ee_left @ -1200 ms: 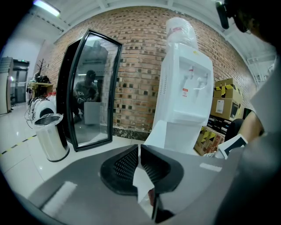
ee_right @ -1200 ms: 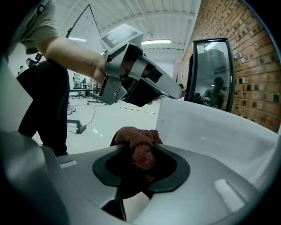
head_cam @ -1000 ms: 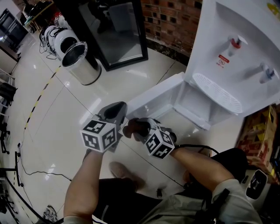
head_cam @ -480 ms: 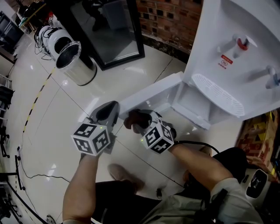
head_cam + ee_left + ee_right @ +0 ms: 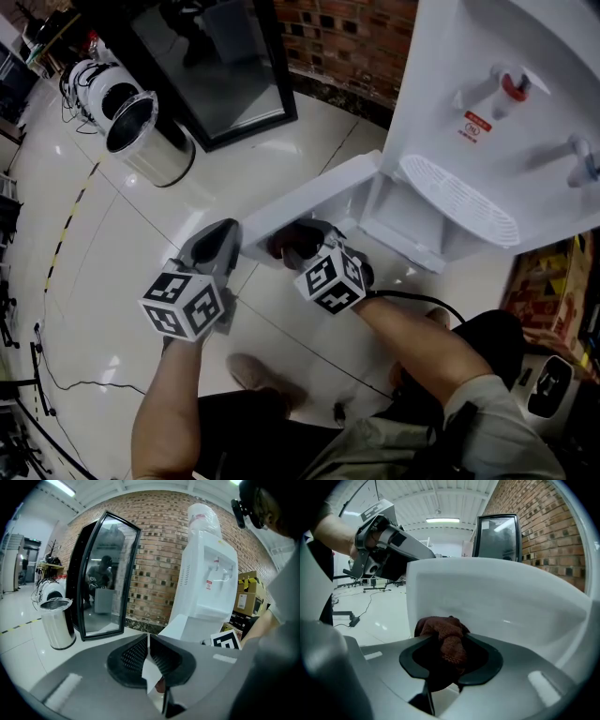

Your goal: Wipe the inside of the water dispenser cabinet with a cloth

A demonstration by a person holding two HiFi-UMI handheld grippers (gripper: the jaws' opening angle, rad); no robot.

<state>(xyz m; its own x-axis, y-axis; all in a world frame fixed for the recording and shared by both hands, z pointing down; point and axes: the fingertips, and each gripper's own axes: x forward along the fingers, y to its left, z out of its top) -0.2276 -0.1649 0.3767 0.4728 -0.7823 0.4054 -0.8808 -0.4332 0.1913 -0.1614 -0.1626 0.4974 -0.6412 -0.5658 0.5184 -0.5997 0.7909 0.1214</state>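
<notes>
The white water dispenser [image 5: 497, 94] stands at the upper right, and its lower cabinet door [image 5: 309, 202] is swung open to the left. My right gripper [image 5: 298, 242] is shut on a brown cloth [image 5: 292, 246], just under the door's lower edge. In the right gripper view the cloth [image 5: 440, 626] bulges out of the right gripper [image 5: 443, 640], close in front of the door's white inner face [image 5: 501, 606]; I cannot tell whether they touch. My left gripper [image 5: 217, 246] is shut and empty, just left of the door's free end. Its closed tip [image 5: 148, 641] points toward the dispenser [image 5: 206, 583].
A steel bin [image 5: 141, 141] and a black-framed glass panel [image 5: 225, 66] stand on the glossy tiled floor at the upper left, in front of a brick wall [image 5: 347, 37]. Cardboard boxes [image 5: 553, 281] sit right of the dispenser. A thin cable [image 5: 56, 375] runs along the floor at lower left.
My right gripper has carried the cloth up toward the open door, from clear of it to just under its edge. The left gripper has barely moved.
</notes>
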